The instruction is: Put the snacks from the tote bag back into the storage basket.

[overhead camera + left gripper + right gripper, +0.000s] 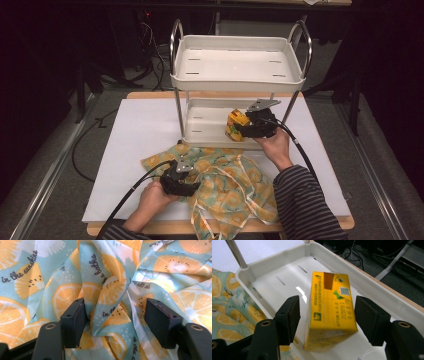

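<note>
A white two-tier rack [239, 75] with metal posts stands at the far middle of the white-topped desk [135, 150], dark floor and cables around it. In front of the rack a citrus-print cloth [225, 185] with white ribbon ties lies crumpled near the desk's near edge. On the rack's lower tray [274, 267] stands a yellow drink carton [329, 307], tilted a little, its long axis running away from the right tool [327, 317] along that tool's line of sight. This is the relation the next move turns on: the carton sits directly between the right tool's jaws, which stand apart with a gap on each side, so the pads do not press it; closing would probably clamp its two broad faces. The right hand is plainly the nearer one to the carton. The left tool [117, 322] rests low over the cloth, jaws apart, a raised fold between them and touching the left pad, not pinched.
</note>
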### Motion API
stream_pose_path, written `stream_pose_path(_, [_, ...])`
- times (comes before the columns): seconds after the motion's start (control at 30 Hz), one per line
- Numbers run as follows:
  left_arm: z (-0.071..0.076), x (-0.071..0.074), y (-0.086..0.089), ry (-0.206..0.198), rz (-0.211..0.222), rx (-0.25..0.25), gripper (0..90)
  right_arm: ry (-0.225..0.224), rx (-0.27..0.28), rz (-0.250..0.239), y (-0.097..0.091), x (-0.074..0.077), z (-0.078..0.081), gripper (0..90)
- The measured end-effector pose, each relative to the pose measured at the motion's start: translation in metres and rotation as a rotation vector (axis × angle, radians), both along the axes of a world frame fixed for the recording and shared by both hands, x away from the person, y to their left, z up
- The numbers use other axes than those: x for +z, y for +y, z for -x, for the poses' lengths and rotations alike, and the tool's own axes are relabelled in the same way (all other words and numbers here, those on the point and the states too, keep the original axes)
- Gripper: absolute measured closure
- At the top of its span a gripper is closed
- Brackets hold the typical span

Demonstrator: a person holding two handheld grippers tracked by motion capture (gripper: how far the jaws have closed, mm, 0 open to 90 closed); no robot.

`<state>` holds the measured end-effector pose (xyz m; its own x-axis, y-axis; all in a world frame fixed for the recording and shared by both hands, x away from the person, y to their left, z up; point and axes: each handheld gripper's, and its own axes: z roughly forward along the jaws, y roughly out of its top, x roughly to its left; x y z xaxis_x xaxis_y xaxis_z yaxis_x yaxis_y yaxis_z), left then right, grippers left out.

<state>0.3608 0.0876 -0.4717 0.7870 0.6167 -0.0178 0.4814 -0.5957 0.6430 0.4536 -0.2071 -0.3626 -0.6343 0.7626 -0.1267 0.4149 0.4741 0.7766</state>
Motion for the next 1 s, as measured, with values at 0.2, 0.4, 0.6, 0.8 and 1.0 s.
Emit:
stream_pose_path(0.2, [0.000, 0.000, 0.000, -0.001, 0.000, 0.000, 35.0, 0.004, -0.009, 0.005, -0.005, 0.005, 0.006, 38.6])
stream_pose_path(0.4, [0.000, 0.000, 0.000, -0.001, -0.003, 0.001, 34.9, 0.000, 0.005, 0.006, -0.006, 0.008, 0.011, 38.5])
stream_pose_path(0.6, [0.000, 0.000, 0.000, -0.003, -0.003, 0.002, 34.9, -0.010, 0.015, 0.013, -0.008, 0.011, 0.017, 39.1])
stream_pose_path(0.8, [0.000, 0.000, 0.000, -0.002, -0.003, 0.001, 34.9, -0.010, 0.005, 0.002, -0.018, 0.011, 0.024, 39.3])
stream_pose_path(1.0, [0.000, 0.000, 0.000, -0.001, -0.003, 0.001, 34.8, -0.021, 0.017, -0.002, -0.020, 0.015, 0.030, 39.3])
